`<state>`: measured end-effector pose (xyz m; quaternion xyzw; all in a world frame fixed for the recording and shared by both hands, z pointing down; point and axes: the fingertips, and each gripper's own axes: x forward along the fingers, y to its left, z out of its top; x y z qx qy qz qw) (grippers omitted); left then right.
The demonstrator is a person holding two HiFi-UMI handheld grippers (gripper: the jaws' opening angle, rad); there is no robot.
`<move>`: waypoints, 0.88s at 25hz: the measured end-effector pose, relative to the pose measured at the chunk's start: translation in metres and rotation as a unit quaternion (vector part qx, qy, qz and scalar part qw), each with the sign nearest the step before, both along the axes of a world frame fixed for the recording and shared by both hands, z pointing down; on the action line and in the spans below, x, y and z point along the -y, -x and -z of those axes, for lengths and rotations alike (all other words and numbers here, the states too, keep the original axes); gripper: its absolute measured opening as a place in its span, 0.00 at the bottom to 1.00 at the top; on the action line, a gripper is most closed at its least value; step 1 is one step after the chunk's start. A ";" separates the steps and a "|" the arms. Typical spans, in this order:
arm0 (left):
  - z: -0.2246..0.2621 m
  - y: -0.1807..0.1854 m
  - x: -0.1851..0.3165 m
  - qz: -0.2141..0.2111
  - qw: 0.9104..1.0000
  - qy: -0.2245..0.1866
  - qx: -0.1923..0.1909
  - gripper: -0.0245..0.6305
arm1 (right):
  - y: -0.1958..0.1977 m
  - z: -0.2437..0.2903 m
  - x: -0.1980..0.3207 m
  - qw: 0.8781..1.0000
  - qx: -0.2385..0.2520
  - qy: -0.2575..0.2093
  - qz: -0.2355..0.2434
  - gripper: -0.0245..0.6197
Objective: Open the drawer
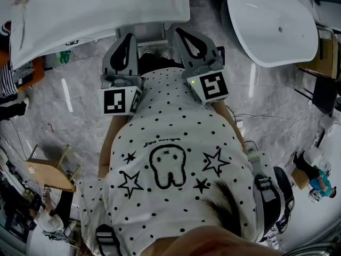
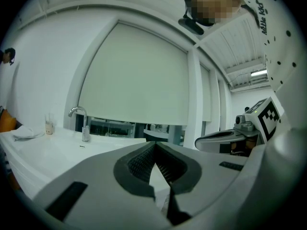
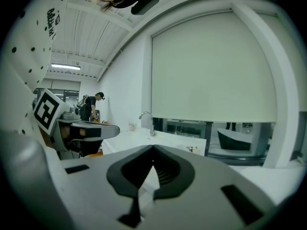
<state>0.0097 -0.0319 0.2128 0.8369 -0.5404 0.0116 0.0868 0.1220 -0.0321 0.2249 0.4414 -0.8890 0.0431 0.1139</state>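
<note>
1. Holding the left gripper [image 2: 154,144] about level, jaws pressed together tip to tip, nothing between them.
2. Holding the right gripper [image 3: 153,148] just beside it on its right, jaws likewise closed and empty.
3. Carrying both grippers close in front of the dotted shirt [image 1: 176,169], with their marker cubes [image 1: 121,101] at the chest end.
4. Pointing the left gripper over a white counter [image 2: 48,150] lying ahead and to its left, with a faucet [image 2: 82,124] standing on it and a pale roller blind [image 2: 139,75] hanging beyond.
5. Showing, far off beyond the left gripper's side in the right gripper view, a person [image 3: 91,107] standing in the background.
6. Showing a white basin [image 1: 272,23] ahead and to the right of the right gripper.
7. Failing to make out the drawer in any view, so not telling where it sits relative to either gripper.
</note>
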 end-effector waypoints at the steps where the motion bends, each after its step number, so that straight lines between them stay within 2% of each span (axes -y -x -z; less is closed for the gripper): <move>1: 0.000 0.001 0.000 0.001 1.000 0.000 -0.001 0.04 | 0.000 0.000 0.000 1.000 0.001 0.001 -0.001 0.06; 22: 0.000 0.006 -0.004 0.013 1.000 0.003 -0.010 0.04 | 0.004 0.000 -0.001 1.000 -0.004 0.005 0.016 0.06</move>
